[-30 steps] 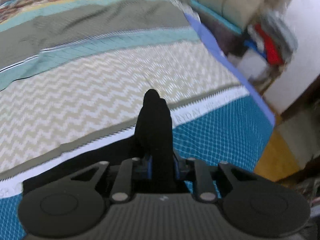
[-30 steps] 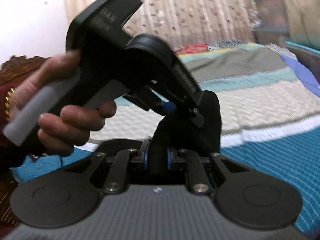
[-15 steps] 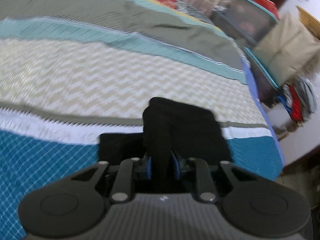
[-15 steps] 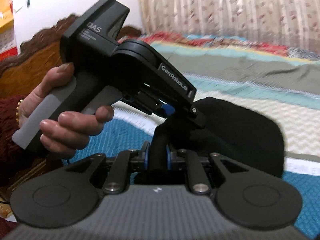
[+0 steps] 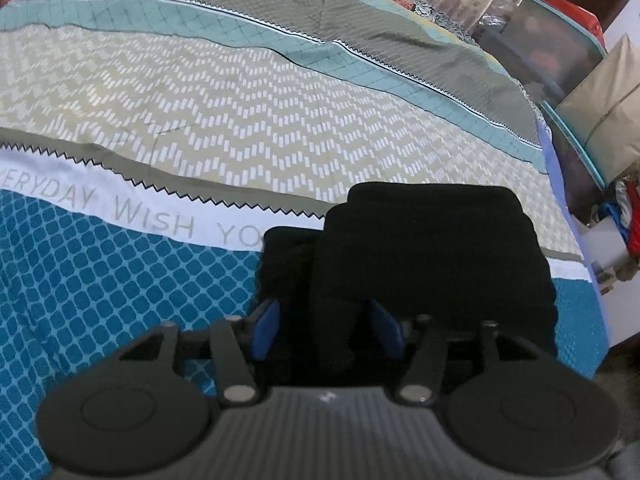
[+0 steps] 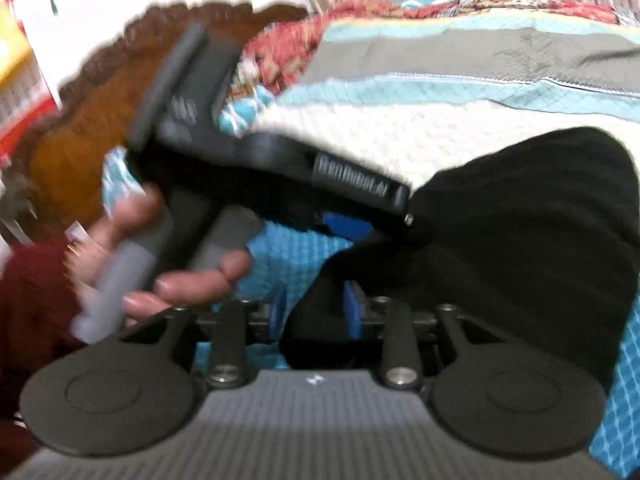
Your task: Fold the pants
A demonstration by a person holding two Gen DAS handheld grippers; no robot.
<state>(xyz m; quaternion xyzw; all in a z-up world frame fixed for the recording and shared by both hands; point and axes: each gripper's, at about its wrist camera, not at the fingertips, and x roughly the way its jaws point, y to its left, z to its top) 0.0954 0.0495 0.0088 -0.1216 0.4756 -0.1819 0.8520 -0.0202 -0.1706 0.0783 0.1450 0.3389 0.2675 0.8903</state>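
Two grippers have parted jaws around the black pants [image 5: 432,252], a folded bundle near the bed's [image 5: 240,128] right edge. Release step, apparently; next, both back away cleanly. Left gripper [image 5: 326,330] level, low. Right gripper [image 6: 314,312] alongside, facing the left hand [image 6: 176,264].

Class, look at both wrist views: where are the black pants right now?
The pants lie bunched on the bedspread, near its right edge, between the left gripper's opened fingers.

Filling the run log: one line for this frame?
left gripper: open | right gripper: open | black pants: folded on bedspread
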